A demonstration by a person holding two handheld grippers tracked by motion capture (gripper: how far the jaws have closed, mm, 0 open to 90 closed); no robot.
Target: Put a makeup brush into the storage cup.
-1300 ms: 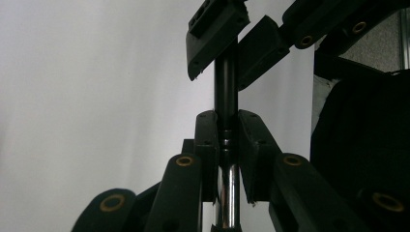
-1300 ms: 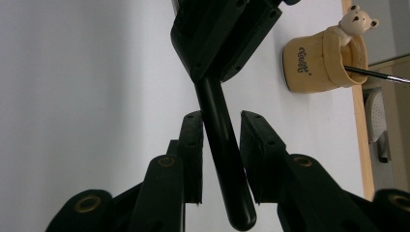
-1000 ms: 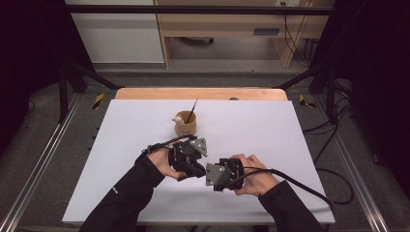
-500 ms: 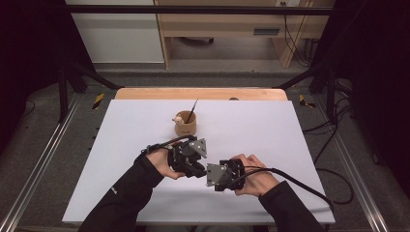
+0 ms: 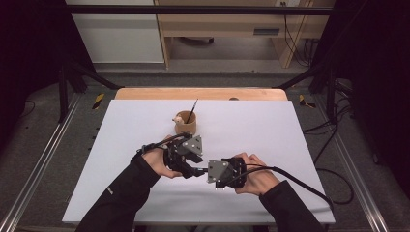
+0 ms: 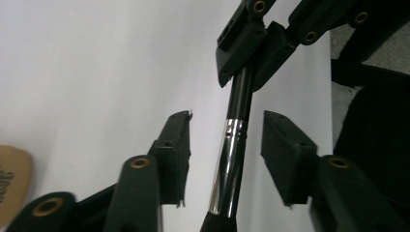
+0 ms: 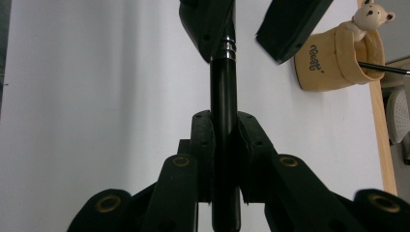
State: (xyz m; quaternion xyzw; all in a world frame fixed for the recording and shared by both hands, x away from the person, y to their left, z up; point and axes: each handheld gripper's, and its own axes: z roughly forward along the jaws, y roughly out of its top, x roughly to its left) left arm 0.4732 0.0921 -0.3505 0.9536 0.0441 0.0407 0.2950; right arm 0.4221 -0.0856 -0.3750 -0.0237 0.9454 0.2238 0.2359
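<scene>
A black brush with a silver ferrule runs between the two grippers, low over the white table. My right gripper is shut on its black handle. My left gripper has just been opening: its pads stand clear on either side of the ferrule, not touching it. In the high view the left gripper and the right gripper meet tip to tip near the table's front. A tan cup with a small bear figure stands just beyond them, holding a thin brush.
A white sheet covers the table, with a wooden edge at the far side. Black cables trail from the grippers to the right. Metal rails run along both sides of the table.
Both hands stay near the table's front. The left gripper's jaws look slightly wider apart than before, while the right gripper keeps its hold on the brush.
</scene>
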